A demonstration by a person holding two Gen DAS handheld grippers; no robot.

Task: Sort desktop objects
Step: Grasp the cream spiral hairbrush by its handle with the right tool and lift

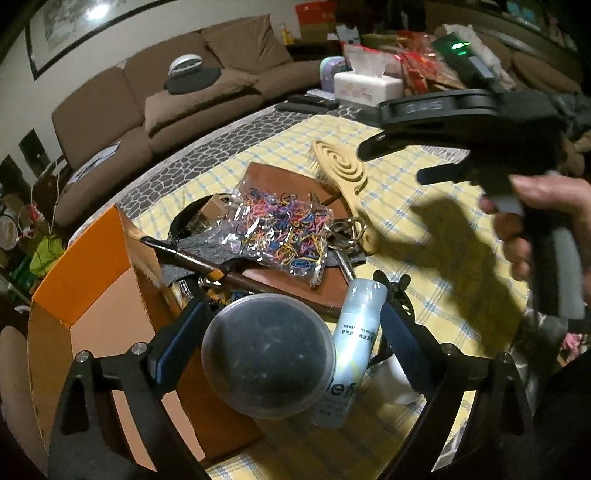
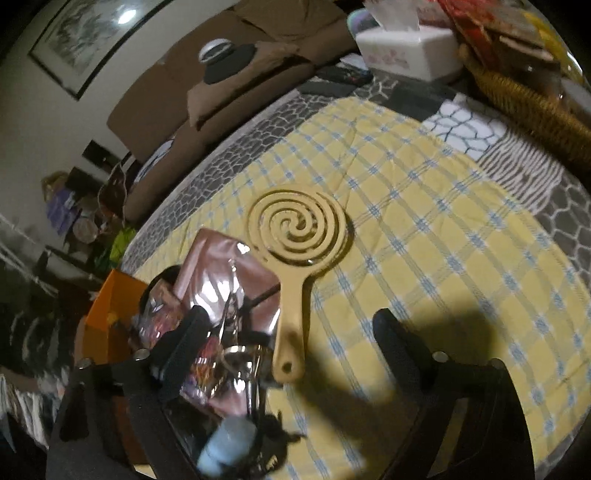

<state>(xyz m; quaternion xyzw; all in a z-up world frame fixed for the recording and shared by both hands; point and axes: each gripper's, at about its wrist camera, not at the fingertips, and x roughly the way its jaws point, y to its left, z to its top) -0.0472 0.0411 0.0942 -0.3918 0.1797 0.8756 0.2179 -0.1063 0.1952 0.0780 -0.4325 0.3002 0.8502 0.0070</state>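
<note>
Brown sofa [image 1: 155, 88] under a framed picture [image 1: 74, 26], white tissue box [image 1: 365, 86] beyond the checked cloth [image 2: 424, 221].

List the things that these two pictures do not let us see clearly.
- Left wrist view: the round lidded container hides the bottle's left side.
- Left wrist view: the box's floor is cut off by its wall.
- Right wrist view: the rubber band bag is blurred and glaring; the bottle is smeared.

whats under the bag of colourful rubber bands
The bag of rubber bands lies on a grey cloth and a brown board. A dark brush handle passes along its near edge. Whatever lies directly beneath the bag is covered.
</note>
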